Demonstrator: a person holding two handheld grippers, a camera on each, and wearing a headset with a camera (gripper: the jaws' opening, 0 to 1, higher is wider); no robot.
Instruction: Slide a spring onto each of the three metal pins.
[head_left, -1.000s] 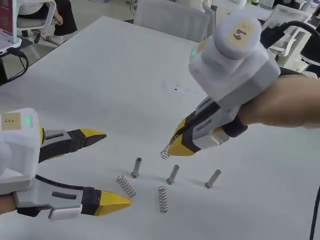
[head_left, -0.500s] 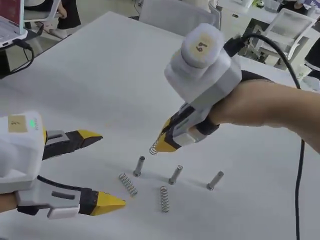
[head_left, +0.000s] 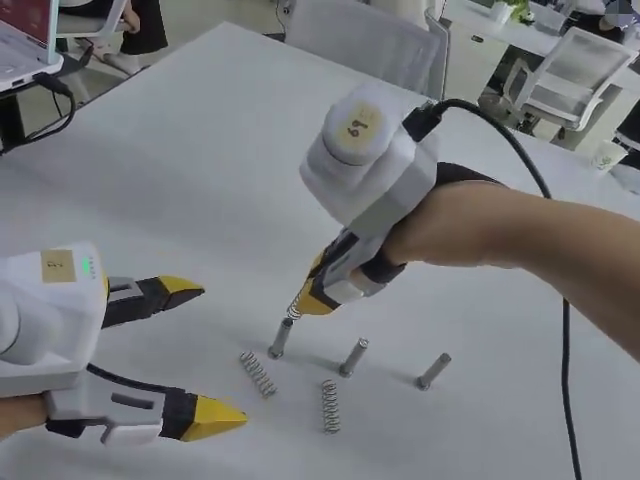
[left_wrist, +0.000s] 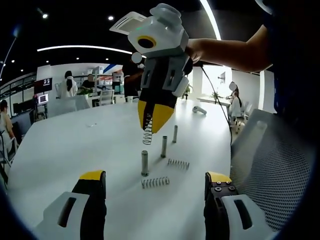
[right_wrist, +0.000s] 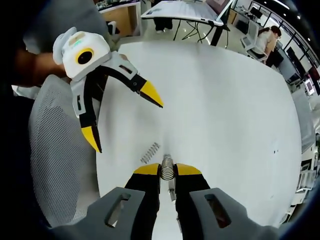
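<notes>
I had the right gripper (head_left: 300, 305) just left of centre in the head view. Its fingers (right_wrist: 147, 171) were pinched almost shut on the held spring (head_left: 292, 311), which hung from the yellow tips with its free end pointing down. That end sat over the top of the leftmost pin (head_left: 279, 338), which stood upright on the white worktop (head_left: 200, 150). In the left gripper view a small gap showed between coil and pin, and I judged the coil to be a touch off the pin's axis. I read the step as threading the first spring, with none seated yet. The middle pin (head_left: 352, 357) and the rightmost pin (head_left: 433, 370), further right along the same row, were bare. The left loose spring (head_left: 257, 372) and the right loose spring (head_left: 330, 405) lay flat on the worktop just below the pins. My left gripper (head_left: 215, 352) hung in the lower left of the frame with its fingers spread wide and nothing between them, near the left loose spring but apart from it. As I judged it, the next move called for lining the coil's bore up with the pin and lowering it over the tip. Only then should the fingers ease apart, so the spring could drop down the shaft. A skewed approach could catch a coil on the pin's rim or tip the pin over.
</notes>
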